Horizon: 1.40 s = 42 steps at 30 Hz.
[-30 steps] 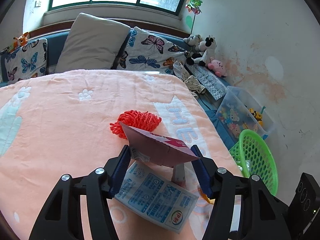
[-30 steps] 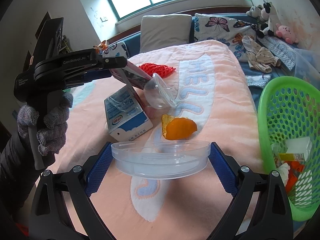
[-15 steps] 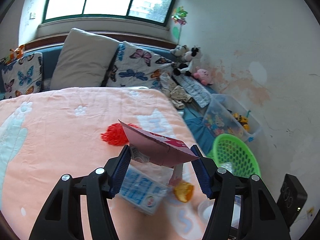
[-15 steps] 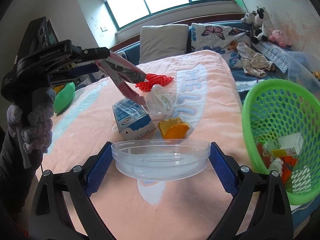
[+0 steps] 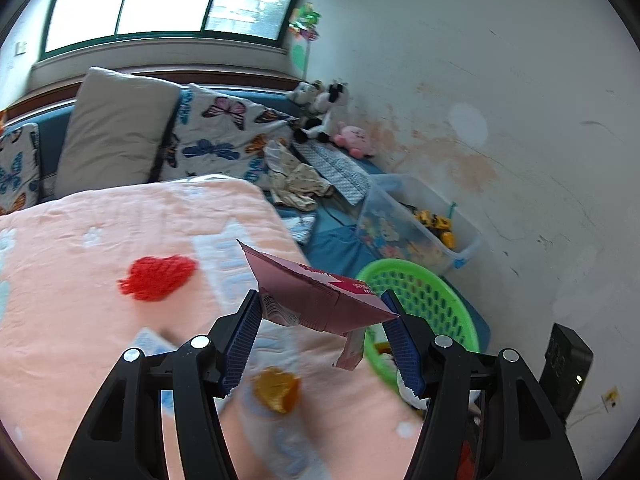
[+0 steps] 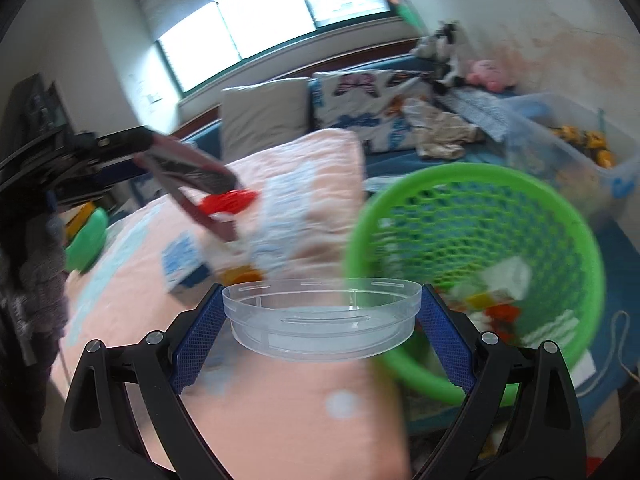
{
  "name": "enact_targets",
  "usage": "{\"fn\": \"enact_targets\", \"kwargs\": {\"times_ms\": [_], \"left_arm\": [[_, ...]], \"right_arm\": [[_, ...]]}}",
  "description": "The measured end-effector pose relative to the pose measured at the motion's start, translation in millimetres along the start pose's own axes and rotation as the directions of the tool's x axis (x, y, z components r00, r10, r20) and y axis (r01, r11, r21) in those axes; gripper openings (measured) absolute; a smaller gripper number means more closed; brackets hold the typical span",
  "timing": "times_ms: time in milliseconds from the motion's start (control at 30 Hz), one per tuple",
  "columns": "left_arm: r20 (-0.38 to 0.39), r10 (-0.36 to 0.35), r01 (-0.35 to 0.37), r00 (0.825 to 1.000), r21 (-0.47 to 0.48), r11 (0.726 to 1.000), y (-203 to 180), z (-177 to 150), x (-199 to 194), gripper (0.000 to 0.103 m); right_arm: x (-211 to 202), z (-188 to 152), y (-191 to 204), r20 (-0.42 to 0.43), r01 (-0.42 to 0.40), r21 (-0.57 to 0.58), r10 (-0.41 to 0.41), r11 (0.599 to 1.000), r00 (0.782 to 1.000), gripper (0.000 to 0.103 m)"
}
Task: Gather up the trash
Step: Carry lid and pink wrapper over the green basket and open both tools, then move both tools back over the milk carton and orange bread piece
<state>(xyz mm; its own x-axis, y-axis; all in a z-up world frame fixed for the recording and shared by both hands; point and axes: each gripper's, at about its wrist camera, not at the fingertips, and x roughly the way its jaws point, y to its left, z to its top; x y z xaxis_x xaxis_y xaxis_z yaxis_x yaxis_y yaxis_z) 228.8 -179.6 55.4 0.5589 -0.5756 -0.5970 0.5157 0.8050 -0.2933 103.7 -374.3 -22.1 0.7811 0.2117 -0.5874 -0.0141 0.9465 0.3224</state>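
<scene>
Between my right gripper's [image 6: 322, 334] blue pads sits a clear plastic lid [image 6: 322, 322], round and shallow, pinched across its rim, held above the bed's edge beside the green basket [image 6: 472, 240]. I judge it light, springy and slick; hold it at the rim wall, where the slots give some bite, and squeeze gently or it bows and pops free.

My left gripper [image 5: 322, 338] is clamped on a flattened pink carton [image 5: 320, 298], its pads on the two side edges, over the bed corner with the basket just beyond. Thin card, I judge: nearly weightless, stiff along the folds, floppy at the flap hanging below. It can buckle if squeezed harder.

On the peach blanket [image 5: 80, 272] lie more scraps: an orange peel [image 5: 277, 389], red foam fruit netting [image 5: 158, 278], and a blue-and-white milk carton [image 6: 184, 260], near one another but apart.

Hard to read: both views are smeared by motion. The basket already holds rubbish, white and orange bits whose kind I cannot tell. From the left wrist camera the milk carton is mostly hidden behind my own finger, and the basket's near side is covered by the pink carton and the right-hand finger. A clear toy bin [image 5: 420, 224] stands beyond the basket, against the wall.
</scene>
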Motion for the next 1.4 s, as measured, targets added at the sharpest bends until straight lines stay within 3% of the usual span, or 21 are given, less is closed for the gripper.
{"fn": "enact_targets", "kwargs": {"times_ms": [233,600,800,1033,1200,1400], "left_arm": [[-0.062,-0.055,0.057,0.997,0.033,0.998,-40.2,-0.8,38.2,0.059],[-0.146,-0.084,0.094,0.986,0.058,0.994,-78.2,-5.8,92.8,0.060],[-0.197,-0.084,0.097,0.977,0.058,0.994,-90.9,-14.4,119.9,0.061],[-0.242,-0.095,0.112,0.966,0.058,0.992,-95.9,-26.0,130.7,0.071],[-0.232,-0.092,0.109,0.968,0.061,0.992,-90.6,-28.8,117.5,0.072],[-0.194,-0.043,0.056,0.980,0.058,0.997,-66.8,-32.5,85.6,0.072]], "right_arm": [[2.3,-1.7,-55.5,-0.023,0.123,0.069,-0.122,0.990,0.992,0.094],[9.3,-12.6,-99.0,-0.050,0.167,0.157,-0.161,0.973,0.986,0.096],[-7.1,-20.8,-97.5,-0.023,0.161,0.155,-0.160,0.975,0.987,0.096],[-20.9,-25.9,-88.8,0.001,0.151,0.135,-0.153,0.979,0.988,0.095],[-23.5,-25.5,-78.9,0.006,0.134,0.116,-0.135,0.984,0.991,0.095],[-21.2,-20.7,-56.1,0.006,0.100,0.073,-0.101,0.992,0.995,0.095]]}}
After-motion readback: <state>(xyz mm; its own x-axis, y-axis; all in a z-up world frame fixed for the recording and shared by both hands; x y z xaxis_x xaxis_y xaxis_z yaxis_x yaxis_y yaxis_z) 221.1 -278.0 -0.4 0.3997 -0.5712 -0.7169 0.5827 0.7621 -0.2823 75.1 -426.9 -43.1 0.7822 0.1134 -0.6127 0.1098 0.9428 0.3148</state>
